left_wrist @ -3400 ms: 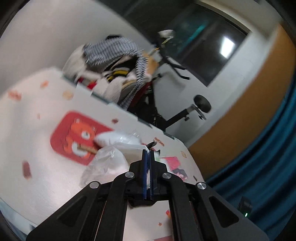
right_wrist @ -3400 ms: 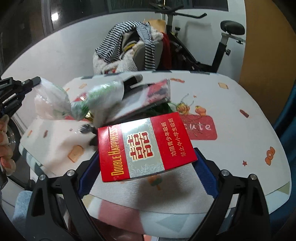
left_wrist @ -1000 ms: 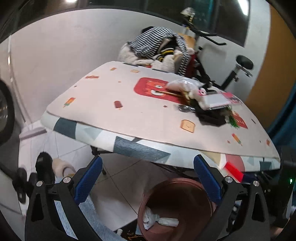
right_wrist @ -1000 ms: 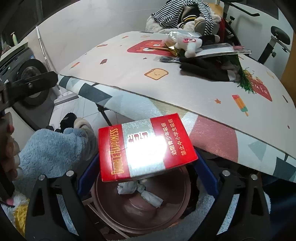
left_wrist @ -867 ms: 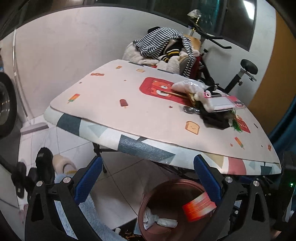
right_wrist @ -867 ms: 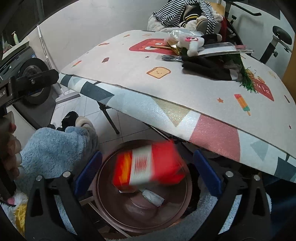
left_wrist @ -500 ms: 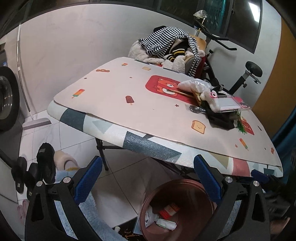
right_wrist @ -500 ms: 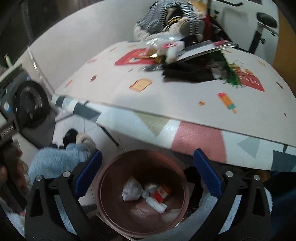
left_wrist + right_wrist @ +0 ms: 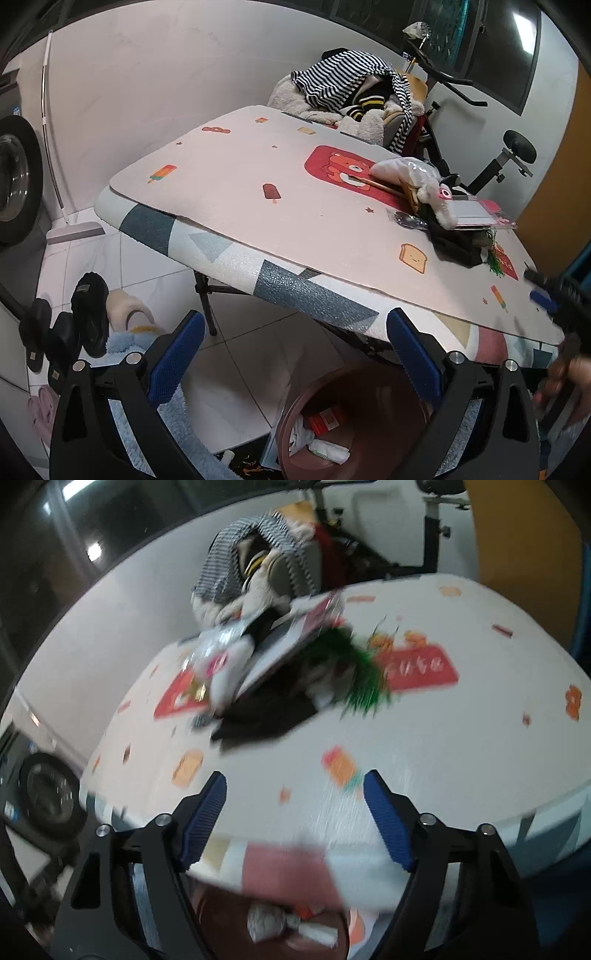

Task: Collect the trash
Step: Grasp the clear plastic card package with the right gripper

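Note:
A brown round bin stands on the floor under the table's near edge. Inside it lie a red cigarette box and a knotted white bag; both show blurred in the right wrist view, the bag low. My left gripper hangs open and empty above the bin. My right gripper points over the table, its jaws closing with nothing between them; it also shows at the right edge as my right gripper. A trash pile lies on the table: plastic bag, flat packet, black cloth, green strands.
The table has a patterned cloth. Behind it a chair holds striped clothes, with an exercise bike beside it. Slippers and a blue fluffy rug lie on the floor at left. A washing machine stands far left.
The red cigarette box dropped from my right gripper into the bin. That gripper then swung up and over the table, rolling, and its jaws narrowed. The left gripper barely shifted.

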Demonstrator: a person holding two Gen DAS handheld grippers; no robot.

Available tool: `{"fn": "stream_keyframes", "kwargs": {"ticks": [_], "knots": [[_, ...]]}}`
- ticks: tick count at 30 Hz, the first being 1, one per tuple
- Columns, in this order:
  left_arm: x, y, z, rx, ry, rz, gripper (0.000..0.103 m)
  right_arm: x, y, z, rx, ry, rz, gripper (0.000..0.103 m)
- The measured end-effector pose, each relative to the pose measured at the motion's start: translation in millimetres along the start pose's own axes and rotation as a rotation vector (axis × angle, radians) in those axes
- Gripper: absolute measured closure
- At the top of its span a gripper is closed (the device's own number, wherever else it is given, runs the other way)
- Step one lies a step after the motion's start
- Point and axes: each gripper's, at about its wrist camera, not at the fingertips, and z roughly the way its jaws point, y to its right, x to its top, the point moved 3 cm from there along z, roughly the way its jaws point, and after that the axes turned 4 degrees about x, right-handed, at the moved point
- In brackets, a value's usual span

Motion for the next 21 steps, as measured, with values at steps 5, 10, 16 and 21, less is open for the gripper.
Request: {"fn": "stream_keyframes", "kwargs": {"ticks": [5,10,16,21], "knots": [[12.3,7.4,11.4,-0.034,0.000,0.001,0.019,42.2,13.4,20.1,0.012,0.079,0.076,0.046],[25.1,17.8,23.1,-0.060,0.004,0.017,0.025,76.1,27.3,49.6,0.055,0.139,0.178,0.055],[40.2,33.6,48.4,-0.142,-0.036,0.013,0.049,90.9,38.3,89.1,0.121,0.080,0.297,0.083],[67.9,63.4,62.0,-0.278,-0.034,-0.001,0.063,85.0,36.6,75.0,0.124,0.109,0.280,0.085]]}}
